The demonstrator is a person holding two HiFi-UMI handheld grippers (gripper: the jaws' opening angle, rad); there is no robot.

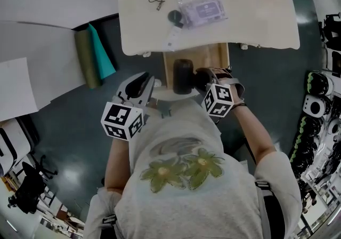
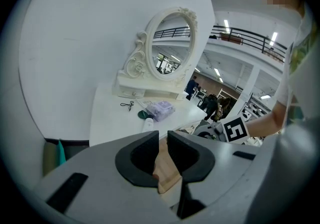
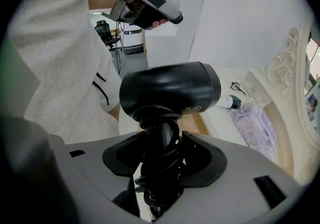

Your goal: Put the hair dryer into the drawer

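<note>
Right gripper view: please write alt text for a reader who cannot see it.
The right gripper is shut on the cord-wrapped handle of a black hair dryer, whose barrel lies crosswise above the jaws. Behind it are a person's shirt on the left, the left gripper at the top, and a white table with a purple pouch on the right.

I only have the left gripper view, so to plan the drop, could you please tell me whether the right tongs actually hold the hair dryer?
Observer: Yes, the right tongs are shut on the hair dryer, round its cord-wrapped handle.
Operator: Thank you; where is it relative to the drawer?
Observer: In the head view it hangs over the left part of the open drawer; whether it touches the wooden floor I cannot tell.
</note>
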